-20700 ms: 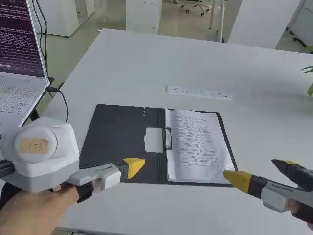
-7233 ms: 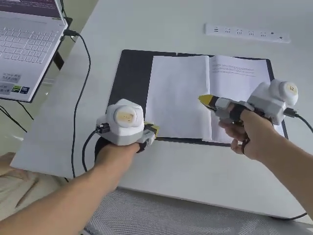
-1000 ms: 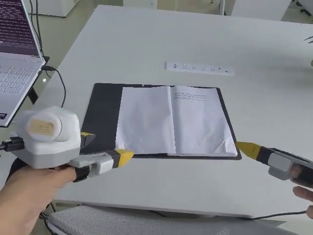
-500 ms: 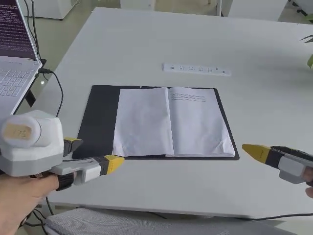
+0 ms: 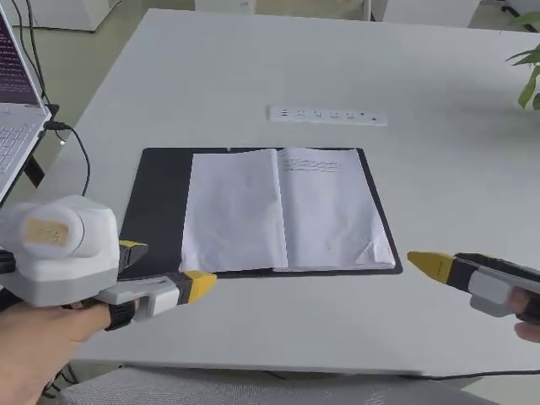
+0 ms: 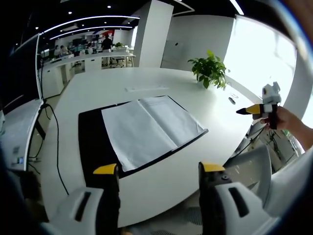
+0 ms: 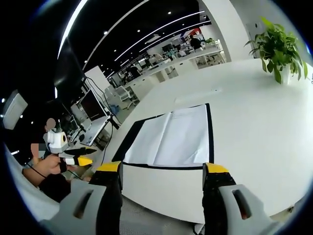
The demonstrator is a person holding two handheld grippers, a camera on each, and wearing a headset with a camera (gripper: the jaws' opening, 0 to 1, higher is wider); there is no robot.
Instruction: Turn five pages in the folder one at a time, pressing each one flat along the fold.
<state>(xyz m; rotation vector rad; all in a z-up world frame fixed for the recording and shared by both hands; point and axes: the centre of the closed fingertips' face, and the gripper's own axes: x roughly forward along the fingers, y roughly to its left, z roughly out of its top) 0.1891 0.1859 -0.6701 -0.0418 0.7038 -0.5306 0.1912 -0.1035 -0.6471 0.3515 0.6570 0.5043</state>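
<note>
Since the picture seven seconds back, both grippers are drawn off the pages to the bench's near edge. From the head view, the folder (image 5: 159,211) is seen lying open and flat on the bench (image 5: 253,76), with its fold (image 5: 281,211) running away from the person. The right gripper (image 5: 430,263) is held just beside the curled page corner (image 5: 371,251); the left gripper (image 5: 169,266) is held off the folder's near left corner. From the left gripper view, wide, empty jaws are shown, the folder ahead. From the right gripper view, wide, empty jaws are shown again, the folder straight ahead, so the next page is judged nearer the right.
</note>
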